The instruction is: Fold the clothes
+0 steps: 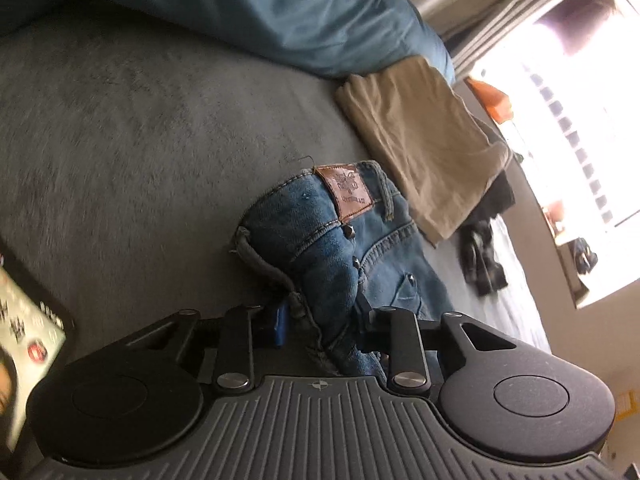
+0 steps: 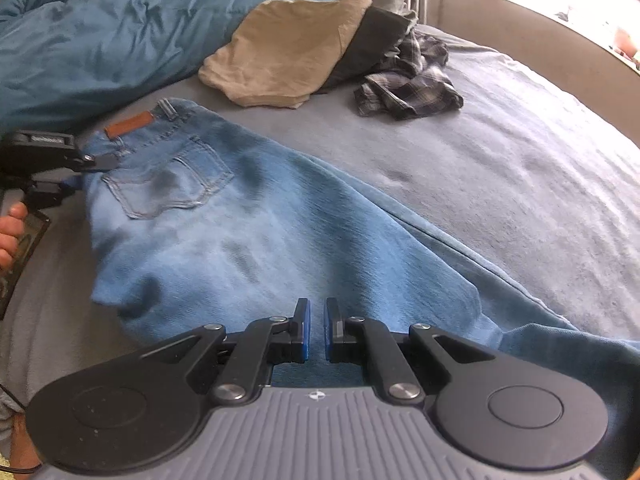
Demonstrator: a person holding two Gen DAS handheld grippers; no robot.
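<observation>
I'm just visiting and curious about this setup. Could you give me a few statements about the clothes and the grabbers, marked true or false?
1. The left gripper grips the waistband end of the jeans. True.
2. The jeans hang on a rack. False: they lie on the grey bed cover.
3. A folded tan garment lies beyond the jeans. True.
4. The plaid shirt is neatly folded. False: it lies crumpled.
5. The right gripper gapes wide. False: its jaws are nearly closed.

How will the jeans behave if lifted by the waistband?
The jeans will probably sag: the denim already bunches where the left hand-held gripper pinches it. They look thick, with heavy seams, so likely weighty. The long leg would probably drag across the bed.
</observation>
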